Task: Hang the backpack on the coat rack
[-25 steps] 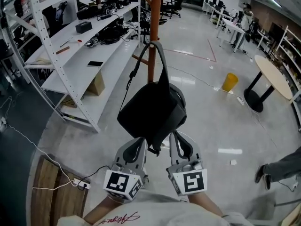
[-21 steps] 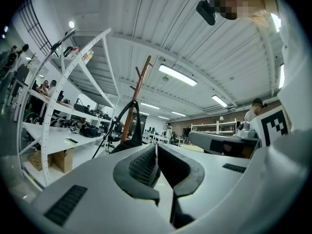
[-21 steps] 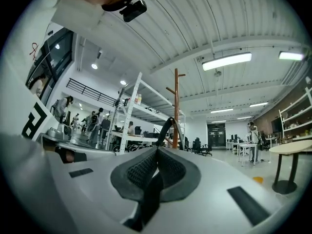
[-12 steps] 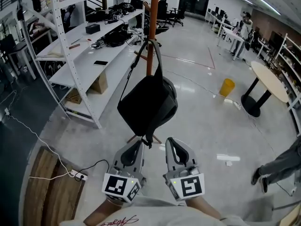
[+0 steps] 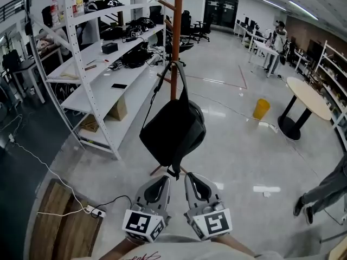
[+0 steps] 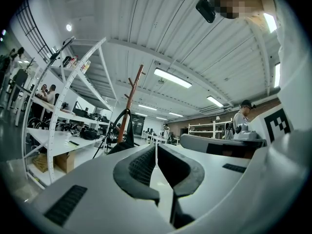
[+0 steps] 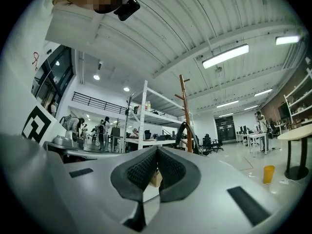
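The black backpack (image 5: 173,131) hangs by its top loop from a peg of the brown wooden coat rack (image 5: 175,37). Nothing touches it. Both grippers sit low in the head view, side by side and a short way below the bag's bottom. My left gripper (image 5: 162,181) is shut and empty; my right gripper (image 5: 191,177) is shut and empty too. In the left gripper view the closed jaws (image 6: 156,147) point level, with the backpack (image 6: 122,143) and rack pole (image 6: 130,101) ahead to the left. The right gripper view has the closed jaws (image 7: 157,150) and the backpack's strap (image 7: 187,135) on the pole (image 7: 185,111).
White metal shelving (image 5: 103,75) with gear stands left of the rack. A yellow bin (image 5: 261,109) and a round table (image 5: 309,96) are to the right. A person's legs (image 5: 325,191) show at the right edge. A wooden panel (image 5: 65,221) and power strip (image 5: 95,213) lie lower left.
Both grippers have drawn back from under the backpack toward me, leaving a gap. The backpack stays hanging on the rack.
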`<control>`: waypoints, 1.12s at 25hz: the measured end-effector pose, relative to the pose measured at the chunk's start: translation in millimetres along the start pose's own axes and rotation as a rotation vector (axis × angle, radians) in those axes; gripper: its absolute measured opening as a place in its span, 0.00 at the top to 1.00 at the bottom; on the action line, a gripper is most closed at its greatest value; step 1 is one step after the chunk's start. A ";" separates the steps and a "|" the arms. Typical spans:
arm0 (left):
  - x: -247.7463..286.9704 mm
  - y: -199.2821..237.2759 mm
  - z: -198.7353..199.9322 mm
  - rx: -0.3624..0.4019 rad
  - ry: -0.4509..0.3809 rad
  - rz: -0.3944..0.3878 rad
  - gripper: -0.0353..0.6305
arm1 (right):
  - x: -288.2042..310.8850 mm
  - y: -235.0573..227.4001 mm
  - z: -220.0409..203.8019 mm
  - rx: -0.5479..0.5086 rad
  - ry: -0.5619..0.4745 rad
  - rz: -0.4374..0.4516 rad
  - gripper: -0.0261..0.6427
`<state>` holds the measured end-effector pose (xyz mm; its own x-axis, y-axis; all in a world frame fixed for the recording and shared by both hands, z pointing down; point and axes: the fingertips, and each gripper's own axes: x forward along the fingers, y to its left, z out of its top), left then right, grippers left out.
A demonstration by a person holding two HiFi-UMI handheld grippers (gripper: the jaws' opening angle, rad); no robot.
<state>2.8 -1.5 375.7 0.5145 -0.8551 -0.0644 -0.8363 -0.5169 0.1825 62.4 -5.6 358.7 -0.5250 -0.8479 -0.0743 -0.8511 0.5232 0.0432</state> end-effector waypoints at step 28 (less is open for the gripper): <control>-38.8 14.7 -3.8 -0.021 0.039 -0.017 0.91 | -5.4 54.2 -12.4 -0.001 0.005 0.022 0.93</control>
<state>-28.8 24.2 384.6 0.5359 -0.8438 -0.0296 -0.8234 -0.5301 0.2026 19.1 26.3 373.8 -0.5436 -0.8365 -0.0688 -0.8394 0.5416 0.0460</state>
